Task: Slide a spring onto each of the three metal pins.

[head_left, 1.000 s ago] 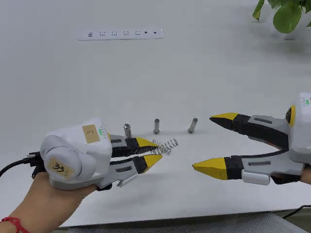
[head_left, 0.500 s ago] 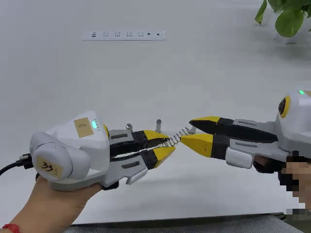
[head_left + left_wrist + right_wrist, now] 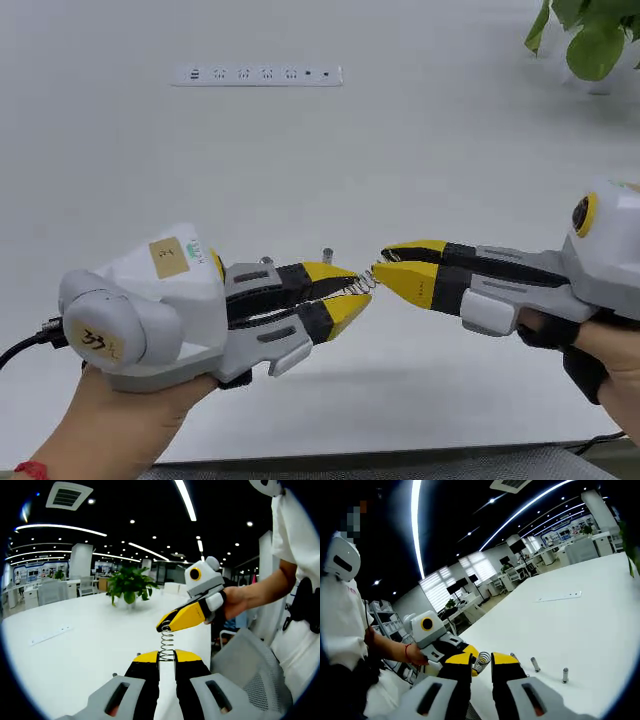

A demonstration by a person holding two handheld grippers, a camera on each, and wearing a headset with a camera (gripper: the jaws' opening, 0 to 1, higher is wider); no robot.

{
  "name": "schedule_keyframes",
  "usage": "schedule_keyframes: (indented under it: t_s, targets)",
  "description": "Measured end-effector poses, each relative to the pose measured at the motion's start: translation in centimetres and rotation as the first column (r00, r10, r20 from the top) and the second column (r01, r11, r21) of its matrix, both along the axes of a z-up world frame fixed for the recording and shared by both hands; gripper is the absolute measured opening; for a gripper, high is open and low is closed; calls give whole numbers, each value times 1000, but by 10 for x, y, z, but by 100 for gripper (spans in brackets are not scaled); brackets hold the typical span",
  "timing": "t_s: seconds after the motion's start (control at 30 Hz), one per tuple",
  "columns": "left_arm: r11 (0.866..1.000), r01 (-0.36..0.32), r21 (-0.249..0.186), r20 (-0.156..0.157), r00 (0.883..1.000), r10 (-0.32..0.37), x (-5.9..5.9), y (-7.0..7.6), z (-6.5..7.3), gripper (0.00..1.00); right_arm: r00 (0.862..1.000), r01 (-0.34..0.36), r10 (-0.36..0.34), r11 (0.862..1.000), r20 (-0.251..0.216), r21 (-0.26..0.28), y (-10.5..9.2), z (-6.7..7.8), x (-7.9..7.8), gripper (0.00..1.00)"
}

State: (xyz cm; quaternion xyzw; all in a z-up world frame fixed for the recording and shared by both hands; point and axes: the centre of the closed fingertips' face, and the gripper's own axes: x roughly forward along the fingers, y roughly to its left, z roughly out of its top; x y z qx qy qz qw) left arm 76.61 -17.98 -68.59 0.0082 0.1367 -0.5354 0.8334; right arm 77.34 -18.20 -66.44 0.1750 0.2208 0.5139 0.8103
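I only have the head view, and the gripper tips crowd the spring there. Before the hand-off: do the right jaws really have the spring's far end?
Observer: Yes. In the right gripper view the spring is seen end on, and the right gripper has a jaw against each side of its end coil.
Operator: And the left side?
Observer: In the left gripper view the left gripper pinches the near end, and the spring runs straight, unbent.
Operator: Any pins free?
Observer: The right gripper view shows a pin and a second pin upright on the table. Both look bare.
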Motion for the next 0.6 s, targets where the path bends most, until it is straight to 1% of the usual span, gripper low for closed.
schedule_keyframes:
  t_s: [0.03,0.1,0.33,0.47,0.5,0.57,0.6]
  targets:
    - [1000,-1,-6,-3,1000,1,0,-1,1,10,1000,1,-1,1000,2,-2,0,0,1,15]
    - [1000,3,-4,0,1000,-3,0,0,0,10,1000,4,-4,1000,4,-7,-1,0,1,13]
    - [1000,9,-5,-11,1000,-10,-1,-2,-1,11,1000,-6,6,1000,16,-24,0,0,-1,12]
    - [1000,20,12,-8,1000,-20,-2,-3,-4,11,999,-21,22,999,32,-42,2,1,-4,11]
    - [1000,22,13,-15,1000,-22,-3,-4,-4,11,999,-25,27,998,41,-55,3,0,-4,11]
    - [1000,24,16,-14,1000,-24,-4,-4,-5,11,998,-33,36,997,45,-64,4,0,-5,11]
    - [1000,24,19,-20,1000,-24,-4,-3,-6,12,998,-36,40,997,52,-74,4,-1,-5,11]
